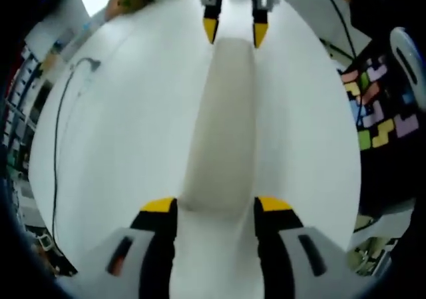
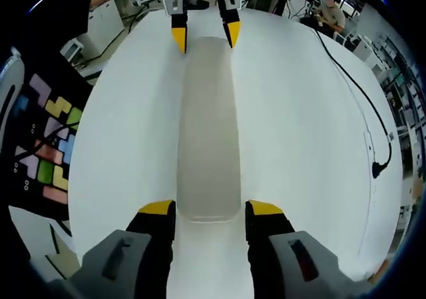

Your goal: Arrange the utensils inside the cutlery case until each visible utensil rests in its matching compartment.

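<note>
A long, pale grey-beige cutlery case (image 1: 219,126) (image 2: 208,126) lies closed on the white table (image 1: 126,152) (image 2: 299,152), and no utensils show. My left gripper (image 1: 216,206) clasps the case's near end in the left gripper view, with its yellow-tipped jaws pressed against both sides. It appears at the case's far end in the right gripper view (image 2: 205,36). My right gripper (image 2: 211,209) holds the opposite end the same way, and it shows at the top of the left gripper view (image 1: 235,31).
A black cable (image 1: 60,146) (image 2: 363,99) runs along one side of the table. On the other side a dark board of coloured puzzle pieces (image 1: 379,106) (image 2: 46,146) sits past the table edge. A person (image 2: 329,9) sits far behind, among room clutter.
</note>
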Tool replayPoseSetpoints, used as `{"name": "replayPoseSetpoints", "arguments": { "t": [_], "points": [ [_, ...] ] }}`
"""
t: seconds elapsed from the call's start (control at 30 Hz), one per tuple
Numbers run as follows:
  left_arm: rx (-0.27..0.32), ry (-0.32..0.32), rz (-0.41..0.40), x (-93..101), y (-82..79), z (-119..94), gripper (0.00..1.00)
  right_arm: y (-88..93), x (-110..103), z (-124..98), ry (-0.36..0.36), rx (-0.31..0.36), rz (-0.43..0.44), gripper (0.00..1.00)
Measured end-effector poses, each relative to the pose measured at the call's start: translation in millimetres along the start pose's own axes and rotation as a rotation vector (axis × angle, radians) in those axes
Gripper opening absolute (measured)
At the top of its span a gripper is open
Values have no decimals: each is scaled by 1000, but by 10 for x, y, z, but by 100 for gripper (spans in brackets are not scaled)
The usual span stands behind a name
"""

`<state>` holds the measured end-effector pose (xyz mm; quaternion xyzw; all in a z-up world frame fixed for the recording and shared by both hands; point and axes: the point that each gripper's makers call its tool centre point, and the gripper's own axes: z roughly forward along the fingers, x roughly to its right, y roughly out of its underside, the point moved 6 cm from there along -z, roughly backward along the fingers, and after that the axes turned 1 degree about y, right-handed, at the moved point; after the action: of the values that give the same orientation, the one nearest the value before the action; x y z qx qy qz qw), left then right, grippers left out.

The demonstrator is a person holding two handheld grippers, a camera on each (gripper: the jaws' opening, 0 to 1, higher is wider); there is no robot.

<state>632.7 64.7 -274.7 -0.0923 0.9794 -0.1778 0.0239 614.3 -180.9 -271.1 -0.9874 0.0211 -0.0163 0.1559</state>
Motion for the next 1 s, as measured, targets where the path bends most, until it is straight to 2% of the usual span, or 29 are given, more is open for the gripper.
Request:
{"name": "replayPoseSetpoints", "arguments": {
  "t": [0.1, 0.23, 0.43, 0.63, 0.73, 0.9, 1.0],
  "points": [
    [0, 3, -1, 3, -2, -22, 46, -8, -30, 0, -13, -11, -15, 40],
    [11, -4, -5, -6, -2, -35, 45, -33, 76, -29, -22, -15, -23, 39],
    [51, -9, -2, -5, 11, -65, 44, -33, 16, -55, -25, -18, -11, 39],
    [54, -10, 0, 13, -4, -105, 44, -41, -77, -111, -20, -9, -5, 39],
    [65, -18, 6, 15, -7, -141, 44, -49, -13, -135, -17, -6, -5, 38],
    [105, -14, 8, 19, 7, -164, 44, -57, 1, -165, -25, 2, 4, 38],
    [148, -9, 16, 20, 12, -167, 43, -43, 7, -176, -26, 3, 6, 38]
  ]
}}
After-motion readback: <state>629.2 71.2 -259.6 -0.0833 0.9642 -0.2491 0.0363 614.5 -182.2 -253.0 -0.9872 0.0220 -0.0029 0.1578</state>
